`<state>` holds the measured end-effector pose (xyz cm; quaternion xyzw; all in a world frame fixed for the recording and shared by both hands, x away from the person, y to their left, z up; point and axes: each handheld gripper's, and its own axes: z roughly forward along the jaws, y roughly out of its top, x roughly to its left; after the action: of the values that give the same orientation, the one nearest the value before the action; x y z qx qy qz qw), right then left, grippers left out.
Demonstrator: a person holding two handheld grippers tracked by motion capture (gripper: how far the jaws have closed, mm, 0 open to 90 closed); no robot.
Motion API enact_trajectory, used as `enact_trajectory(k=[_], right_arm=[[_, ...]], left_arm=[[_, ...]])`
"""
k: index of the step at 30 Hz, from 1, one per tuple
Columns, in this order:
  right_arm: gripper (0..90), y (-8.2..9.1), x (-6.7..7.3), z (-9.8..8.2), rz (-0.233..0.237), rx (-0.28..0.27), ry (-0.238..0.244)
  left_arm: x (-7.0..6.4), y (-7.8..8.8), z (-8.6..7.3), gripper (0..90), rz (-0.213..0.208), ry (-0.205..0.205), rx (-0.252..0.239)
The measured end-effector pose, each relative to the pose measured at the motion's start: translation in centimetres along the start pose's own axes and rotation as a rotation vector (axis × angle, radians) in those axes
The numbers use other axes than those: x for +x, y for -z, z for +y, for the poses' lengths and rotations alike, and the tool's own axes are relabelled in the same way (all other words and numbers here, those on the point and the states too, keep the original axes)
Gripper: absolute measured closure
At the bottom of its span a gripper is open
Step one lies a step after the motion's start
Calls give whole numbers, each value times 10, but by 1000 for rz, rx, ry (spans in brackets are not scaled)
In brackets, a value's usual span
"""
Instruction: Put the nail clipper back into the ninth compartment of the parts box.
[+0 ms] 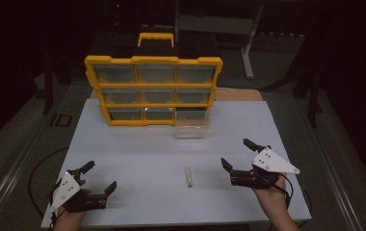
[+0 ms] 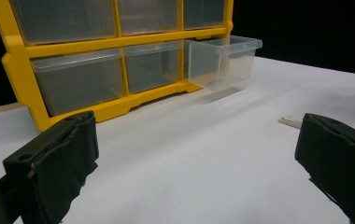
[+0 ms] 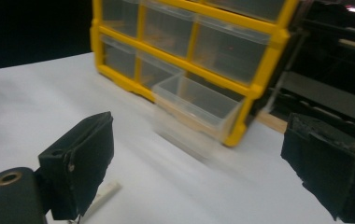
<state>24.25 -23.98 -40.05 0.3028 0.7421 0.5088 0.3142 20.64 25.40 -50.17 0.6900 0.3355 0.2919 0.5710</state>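
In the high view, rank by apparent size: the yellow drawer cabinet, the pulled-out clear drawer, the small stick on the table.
1. yellow drawer cabinet
2. pulled-out clear drawer, at the cabinet's bottom right
3. small stick, though it lies nearer the camera

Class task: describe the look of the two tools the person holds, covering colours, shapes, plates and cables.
Each hand-held gripper, left and right, is black with two blocky black jaws. Each carries a grey three-cornered plate dotted with small dark holes. A thin dark cable trails from each. No sleeves are visible on the forearms.
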Motion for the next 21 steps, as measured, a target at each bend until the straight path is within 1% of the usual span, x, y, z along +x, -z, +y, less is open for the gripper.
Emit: enact_trajectory(k=[2, 4, 7, 9, 10, 14, 15, 17, 20, 21], right_arm=[[94, -5, 3, 2, 25, 18, -4], [94, -11, 5, 3, 65, 36, -21], [94, -19, 12, 4, 80, 36, -24], [94, -20, 13, 4, 84, 38, -23], [94, -27, 19, 3, 93, 44, -23], [94, -33, 26, 1, 98, 66, -31], [94, -35, 28, 1, 84, 68, -24], [94, -37, 32, 0, 81, 74, -29], [93, -41, 37, -1, 53, 94, -29], [93, -41, 37, -1, 53, 94, -29]], left_arm=[[0, 0, 0, 2, 1, 0, 1], [0, 0, 0, 2, 0, -1, 0], [0, 0, 0, 2, 0, -1, 0], [0, 0, 0, 2, 0, -2, 0], [0, 0, 0, 2, -1, -2, -1], [0, 0, 0, 2, -2, -2, -1], [0, 0, 0, 2, -1, -3, -1], [0, 0, 0, 2, 0, -3, -1], [0, 0, 1, 2, 1, -1, -4], [0, 0, 1, 2, 2, -2, -4]])
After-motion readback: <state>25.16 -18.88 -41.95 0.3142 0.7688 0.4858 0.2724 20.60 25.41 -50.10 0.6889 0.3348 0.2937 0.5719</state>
